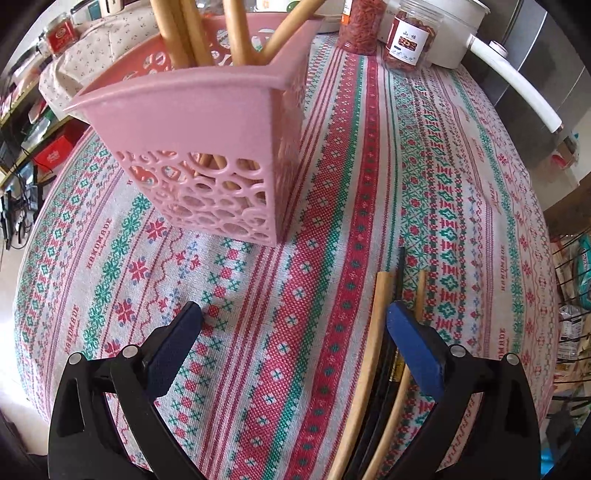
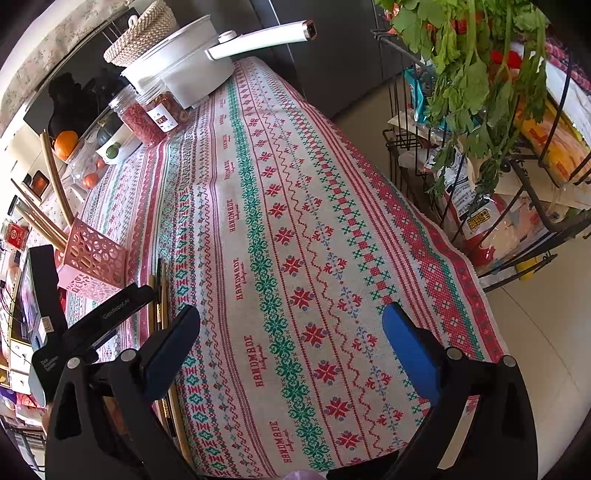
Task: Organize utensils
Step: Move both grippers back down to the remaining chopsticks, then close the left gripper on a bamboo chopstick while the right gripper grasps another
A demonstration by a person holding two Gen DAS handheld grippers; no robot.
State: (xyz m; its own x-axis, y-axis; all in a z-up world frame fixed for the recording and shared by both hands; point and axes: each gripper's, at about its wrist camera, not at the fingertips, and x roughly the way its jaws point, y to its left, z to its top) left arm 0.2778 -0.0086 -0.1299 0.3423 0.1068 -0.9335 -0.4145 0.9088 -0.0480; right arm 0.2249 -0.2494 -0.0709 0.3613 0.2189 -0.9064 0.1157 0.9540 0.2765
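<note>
The landmark here is the pink utensil holder [image 1: 207, 147], a perforated plastic caddy standing upright on the worktop [image 1: 332, 221], which is covered by a patterned red, green and white cloth. Several wooden chopsticks [image 1: 192, 33] already stand inside the holder, leaning out over its rim.

The left gripper [image 1: 293, 328] hovers over the cloth on the near side of the holder, its jaws spread wide and holding nothing. Just beside its right blue pad lies a small bundle of loose chopsticks on the worktop [image 1: 373, 369]: two pale wooden ones and a dark one between them, running lengthwise away from the camera, with their far tips pointing roughly toward the holder's right side but well apart from it. The pad sits over the bundle; whether it touches the sticks cannot be told.

Beyond the holder, at the far edge of the worktop, stand two clear jars with red contents [image 1: 408, 40] and a white pot with a long handle [image 1: 465, 33].

In the right wrist view, the right gripper [image 2: 291, 325] is farther from the holder, over bare cloth, its jaws also wide apart and empty. The holder, the lying chopsticks and the black body of the left gripper appear at that view's left edge. A wire rack with leafy greens [image 2: 476, 66] stands off the worktop's right side.
</note>
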